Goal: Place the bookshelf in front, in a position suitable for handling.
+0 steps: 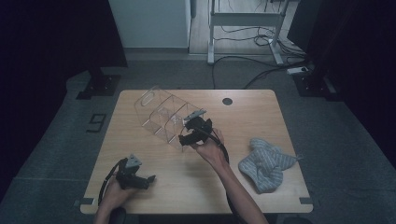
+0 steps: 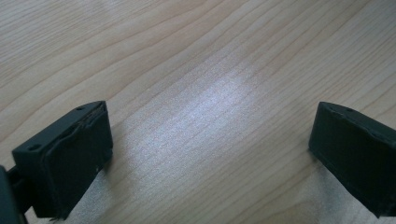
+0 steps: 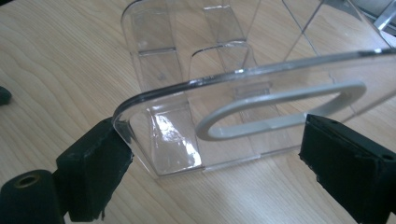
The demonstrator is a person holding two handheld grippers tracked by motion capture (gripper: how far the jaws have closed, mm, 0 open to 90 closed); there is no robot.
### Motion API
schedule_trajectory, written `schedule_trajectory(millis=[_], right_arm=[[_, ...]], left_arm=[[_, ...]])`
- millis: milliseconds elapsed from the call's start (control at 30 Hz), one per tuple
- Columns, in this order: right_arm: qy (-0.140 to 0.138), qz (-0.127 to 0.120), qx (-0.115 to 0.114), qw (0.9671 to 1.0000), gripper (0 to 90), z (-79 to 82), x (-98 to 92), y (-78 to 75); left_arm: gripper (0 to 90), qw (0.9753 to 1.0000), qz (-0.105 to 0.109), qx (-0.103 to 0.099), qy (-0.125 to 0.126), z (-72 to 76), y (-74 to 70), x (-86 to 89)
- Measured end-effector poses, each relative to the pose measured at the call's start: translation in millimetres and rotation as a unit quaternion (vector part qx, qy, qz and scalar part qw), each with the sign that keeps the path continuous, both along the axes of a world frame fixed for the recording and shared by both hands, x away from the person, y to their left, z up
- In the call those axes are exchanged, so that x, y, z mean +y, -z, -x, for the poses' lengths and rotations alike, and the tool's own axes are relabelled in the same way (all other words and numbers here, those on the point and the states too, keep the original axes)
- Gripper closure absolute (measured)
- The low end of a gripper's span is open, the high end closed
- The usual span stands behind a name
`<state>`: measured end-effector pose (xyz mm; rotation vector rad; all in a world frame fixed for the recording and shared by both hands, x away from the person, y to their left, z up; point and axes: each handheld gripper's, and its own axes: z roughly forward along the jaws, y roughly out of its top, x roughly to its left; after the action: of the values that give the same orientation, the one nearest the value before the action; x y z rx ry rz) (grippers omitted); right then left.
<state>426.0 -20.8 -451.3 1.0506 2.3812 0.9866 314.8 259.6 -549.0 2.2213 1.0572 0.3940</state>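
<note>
A clear plastic organizer [image 1: 161, 112] with several slanted compartments stands on the wooden table [image 1: 252, 121], left of centre. My right gripper [image 1: 187, 135] sits at its near end, held by a hand. In the right gripper view the organizer's end wall [image 3: 163, 135], with its oval handle slot [image 3: 280, 112], stands between the jaws of the right gripper [image 3: 219, 158], which are open wide. The left jaw is close against the wall's rounded corner; the right jaw stands off it. My left gripper [image 1: 148, 181] rests near the table's front left, open over bare wood [image 2: 210, 70].
A crumpled grey knitted cloth [image 1: 265, 163] lies at the front right of the table. A small dark cable hole [image 1: 227, 101] sits near the far edge. Dark curtains flank the table, and cables trail on the floor behind.
</note>
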Motion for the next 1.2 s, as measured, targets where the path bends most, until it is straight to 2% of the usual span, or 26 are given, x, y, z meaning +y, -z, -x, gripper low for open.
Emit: schedule_trajectory(millis=[200, 300, 367, 467, 567, 600, 633, 667, 700, 733, 767, 967, 1200], right_arm=[[0.014, 0.003, -0.002, 0.9999, 10.8, -6.2, -17.7, 0.0], [0.035, 0.003, -0.002, 0.9994, 13.6, -12.1, -33.4, 0.0], [0.038, 0.001, 0.003, 0.9993, 16.3, -14.2, -37.5, -1.4], [0.036, -0.003, -0.001, 0.9993, 19.4, -15.2, -36.5, -3.7], [0.032, -0.007, -0.003, 0.9995, 29.1, -18.0, -27.9, -6.6], [0.032, -0.007, -0.003, 0.9995, 29.1, -18.0, -27.9, -6.6], [0.029, -0.005, 0.000, 0.9996, 32.0, -19.3, -26.4, -6.1], [0.027, -0.007, 0.004, 0.9996, 38.9, -21.0, -24.0, -4.8], [0.027, -0.007, 0.004, 0.9996, 38.9, -21.0, -24.0, -4.8], [0.015, -0.011, 0.008, 0.9998, 47.7, -19.9, -23.0, -4.8], [0.013, -0.009, 0.006, 0.9999, 50.4, -19.0, -22.4, -4.8], [0.018, -0.006, 0.006, 0.9998, 53.9, -17.5, -27.0, -5.2], [0.025, -0.001, 0.006, 0.9997, 57.8, -19.1, -42.7, -5.7]], left_arm=[[0.0, 1.0000, 0.000, 0.000, 0.000, 0.0, 0.0, -0.1], [0.0, 1.0000, 0.001, 0.001, 0.001, -0.1, 0.0, 0.1], [0.0, 1.0000, 0.001, 0.000, 0.000, 0.0, 0.0, 0.0], [0.0, 1.0000, 0.000, 0.001, 0.000, 0.0, 0.0, 0.0], [0.0, 1.0000, 0.001, 0.001, 0.001, 0.0, 0.0, 0.1], [0.0, 1.0000, 0.001, 0.001, 0.001, 0.0, 0.0, 0.1], [0.0, 1.0000, 0.000, 0.000, 0.000, 0.0, 0.1, 0.0], [0.0, 1.0000, 0.000, 0.000, 0.000, 0.0, 0.0, 0.0], [0.0, 1.0000, 0.000, 0.000, 0.000, 0.0, 0.0, 0.0], [0.0, 1.0000, 0.000, 0.000, 0.000, 0.0, 0.1, 0.0], [0.0, 1.0000, 0.000, 0.000, 0.000, 0.0, 0.0, 0.0], [0.0, 1.0000, 0.000, 0.000, 0.000, 0.0, 0.0, 0.0], [0.0, 1.0000, 0.000, 0.000, 0.000, 0.0, 0.0, 0.0]])
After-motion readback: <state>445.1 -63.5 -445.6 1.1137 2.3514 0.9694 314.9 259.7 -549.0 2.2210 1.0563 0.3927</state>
